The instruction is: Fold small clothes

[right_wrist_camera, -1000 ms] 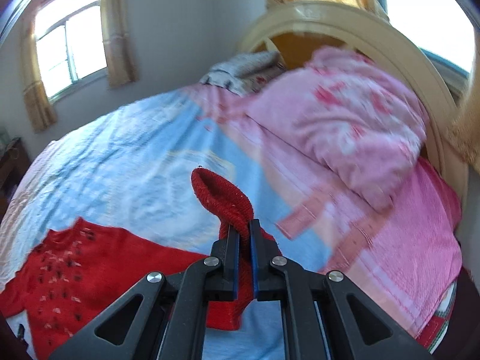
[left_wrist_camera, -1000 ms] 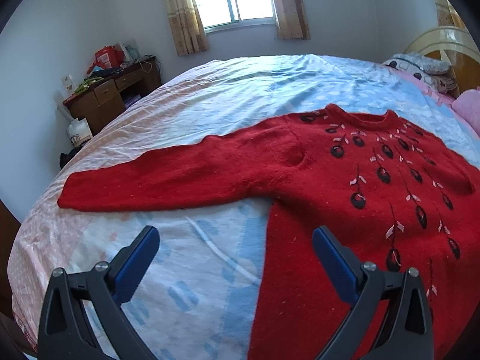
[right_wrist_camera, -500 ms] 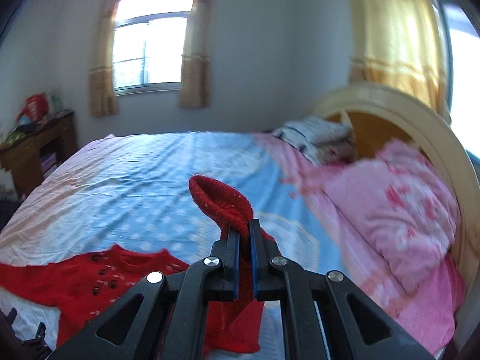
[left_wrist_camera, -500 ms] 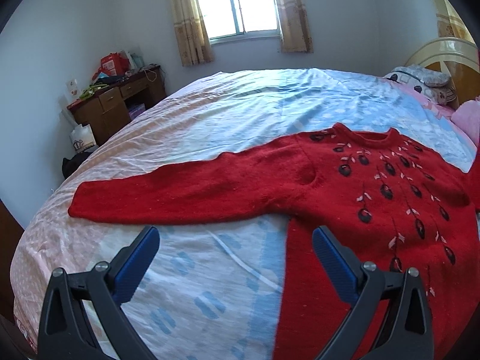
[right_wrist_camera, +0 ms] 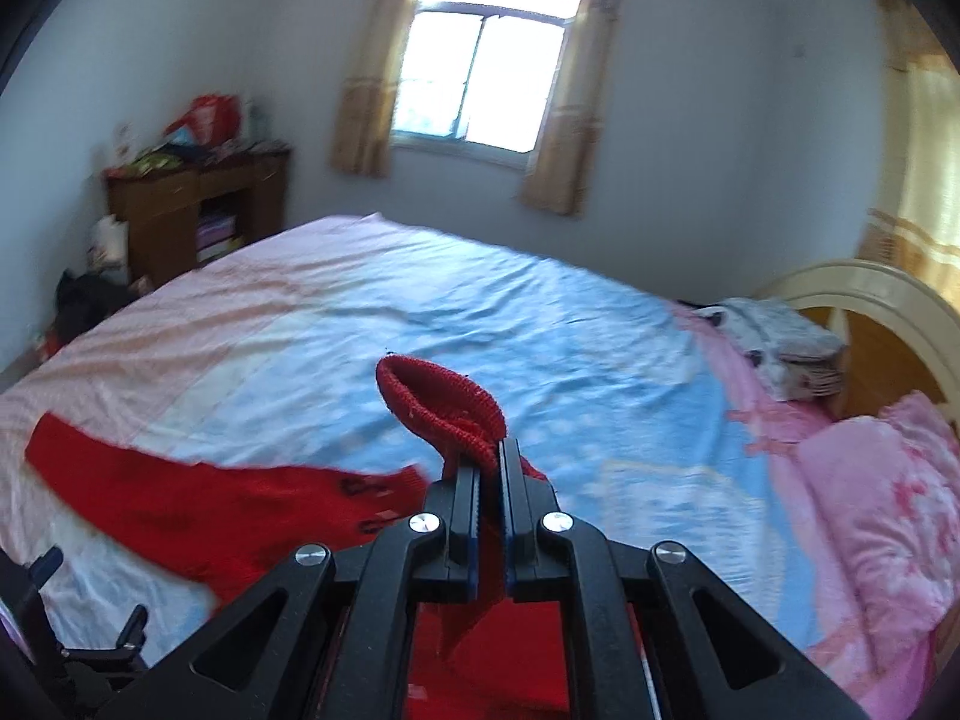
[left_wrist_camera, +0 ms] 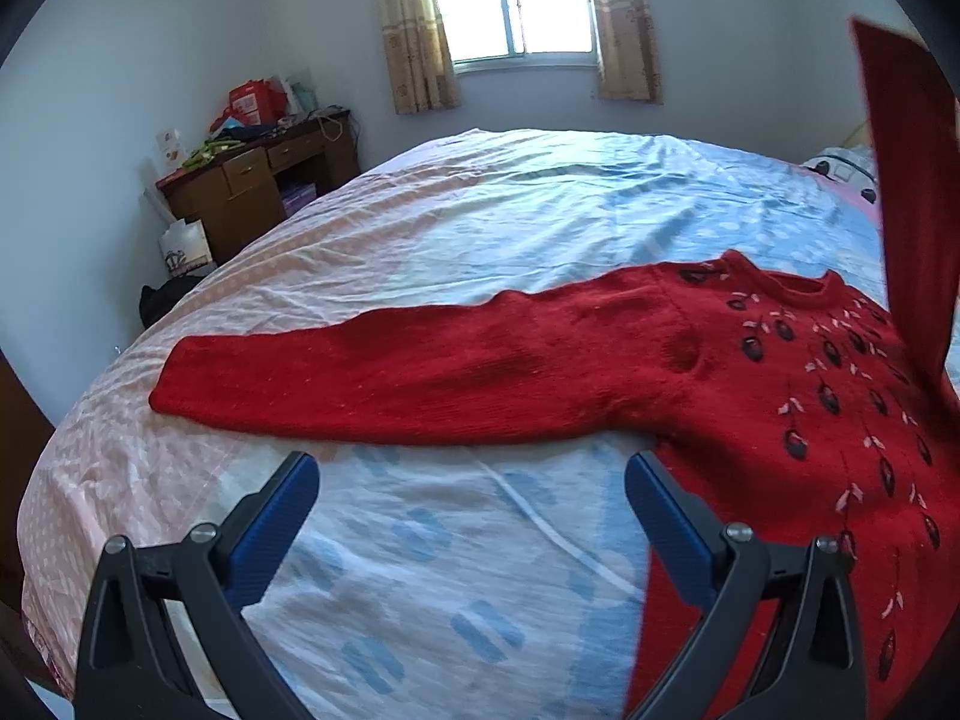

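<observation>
A red knitted sweater (left_wrist_camera: 750, 396) lies front-up on the bed (left_wrist_camera: 480, 228), its body toward the near right edge and one sleeve (left_wrist_camera: 390, 384) stretched flat across the pale pink and blue sheet, the cuff near the bed's left side. Dark bud-shaped motifs with pale leaves run down its chest below the round neckline. The other sleeve (left_wrist_camera: 912, 198) is lifted off the bed and rises as a red band at the right edge of the left wrist view, crossing in front of the sweater's shoulder. The right gripper (right_wrist_camera: 492, 468) has its fingers closed on that sleeve just behind the cuff (right_wrist_camera: 441, 399), which stands open as a loop above the fingertips. The left gripper (left_wrist_camera: 471, 504) hovers over bare sheet just below the flat sleeve, fingers wide apart and holding nothing; its right finger sits near the sweater's side hem. Beyond the bed, a brown wooden desk (left_wrist_camera: 258, 186) stands in the far left corner, heaped with what look like boxes and bags, though blur hides the detail. A curtained window (right_wrist_camera: 486, 60) is on the far wall. A pink quilt (right_wrist_camera: 882, 516), a folded grey bundle (right_wrist_camera: 780, 348) and a cream arched headboard (right_wrist_camera: 870, 288) fill the right side.
</observation>
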`<action>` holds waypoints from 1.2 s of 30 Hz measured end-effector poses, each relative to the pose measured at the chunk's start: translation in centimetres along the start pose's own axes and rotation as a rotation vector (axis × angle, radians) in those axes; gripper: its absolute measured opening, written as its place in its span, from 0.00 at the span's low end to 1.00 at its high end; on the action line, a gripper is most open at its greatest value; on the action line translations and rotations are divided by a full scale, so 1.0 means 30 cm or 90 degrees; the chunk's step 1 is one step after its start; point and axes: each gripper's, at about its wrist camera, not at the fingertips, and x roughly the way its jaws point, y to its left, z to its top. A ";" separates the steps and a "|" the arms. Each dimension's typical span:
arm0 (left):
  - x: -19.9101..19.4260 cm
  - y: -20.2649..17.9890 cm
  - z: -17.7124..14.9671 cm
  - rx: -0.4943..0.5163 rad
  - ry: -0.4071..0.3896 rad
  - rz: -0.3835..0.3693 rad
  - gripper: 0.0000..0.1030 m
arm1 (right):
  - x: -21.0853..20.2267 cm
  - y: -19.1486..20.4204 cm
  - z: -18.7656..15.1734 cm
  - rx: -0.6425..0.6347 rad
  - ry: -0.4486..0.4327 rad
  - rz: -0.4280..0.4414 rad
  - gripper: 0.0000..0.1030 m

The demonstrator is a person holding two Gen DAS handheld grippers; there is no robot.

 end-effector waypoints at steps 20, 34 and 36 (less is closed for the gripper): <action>0.050 -0.017 -0.017 0.024 0.040 -0.033 1.00 | 0.160 -0.165 -0.502 -0.003 0.156 0.030 0.50; 0.276 -0.270 0.126 0.125 0.056 -0.028 0.94 | 0.188 -0.495 -0.684 0.092 0.198 -0.089 0.50; 0.300 -0.268 0.112 0.118 0.064 -0.012 1.00 | 0.184 -0.492 -0.703 0.075 0.203 -0.105 0.50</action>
